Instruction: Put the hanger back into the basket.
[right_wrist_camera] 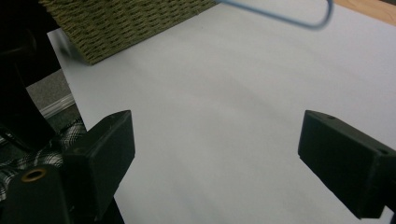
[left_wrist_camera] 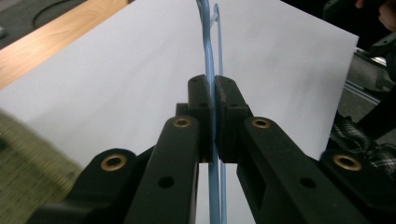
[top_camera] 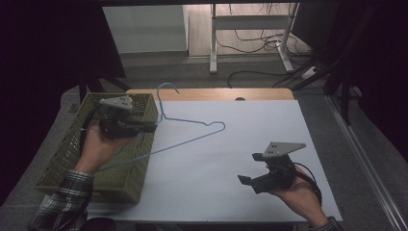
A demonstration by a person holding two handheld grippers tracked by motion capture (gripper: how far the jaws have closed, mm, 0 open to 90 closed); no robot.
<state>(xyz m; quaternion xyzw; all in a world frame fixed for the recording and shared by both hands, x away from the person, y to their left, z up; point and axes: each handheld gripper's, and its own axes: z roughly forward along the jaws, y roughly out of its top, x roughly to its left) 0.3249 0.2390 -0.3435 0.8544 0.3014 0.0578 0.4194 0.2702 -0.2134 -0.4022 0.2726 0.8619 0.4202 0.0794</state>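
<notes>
A blue wire hanger (top_camera: 192, 126) is clamped in the left gripper (top_camera: 144, 127); in the left gripper view the jaws are seen pressed together on the wire (left_wrist_camera: 212, 93), which runs up between them and away over the white sheet (left_wrist_camera: 116, 84); the hanger is held lifted, partly over the woven basket (top_camera: 72, 149) at the table's left and partly over the sheet (top_camera: 231, 144); its hook (top_camera: 168, 89) is pointed toward the far edge, near the wooden strip (top_camera: 211, 94); its lower bar is slanted down over the basket's near right side; whether any part is touching the sheet cannot be told. The right gripper (top_camera: 251, 168) is held over the sheet's near right part, well apart from the hanger; its jaws are spread wide, nothing between them; in the right gripper view bare sheet (right_wrist_camera: 215, 130) is seen between the jaws, the basket corner (right_wrist_camera: 121, 23) at upper left, one rounded hanger end (right_wrist_camera: 322, 18) at top. A plaid sleeve (top_camera: 62, 197) is seen on the left forearm.
</notes>
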